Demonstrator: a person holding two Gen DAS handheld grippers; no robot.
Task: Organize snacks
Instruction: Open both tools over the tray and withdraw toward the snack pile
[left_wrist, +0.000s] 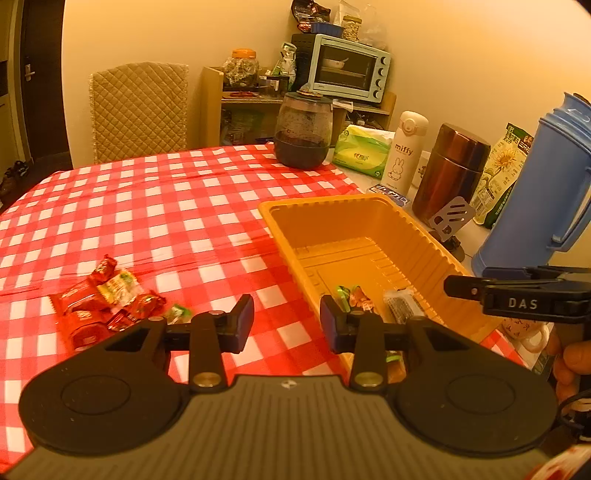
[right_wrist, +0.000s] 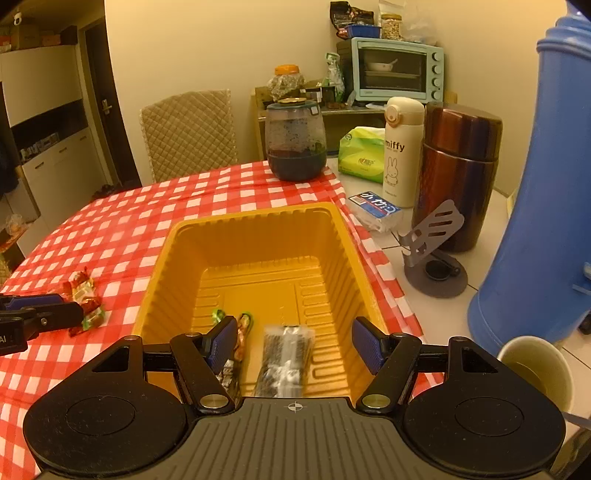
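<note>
Overhead-lit, red-checked tablecloth (left_wrist: 177, 206), cluttered shelf (left_wrist: 229, 96)

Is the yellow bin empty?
No, the bin already holds wrapped snacks, including a dark packet, lying on its floor at the near end.

Left gripper (left_wrist: 287, 323): black linkage arms, brass-coloured pivot screws, blue ribbed pads (left_wrist: 244, 322), two round black discs, grey ribbed base plate with small crosshair mark.
Right gripper (right_wrist: 294, 345): same build; seen side-on from left camera, white letters "DAS" on black body.
Hand (left_wrist: 570, 365) on its handle, black cable beside.
</note>
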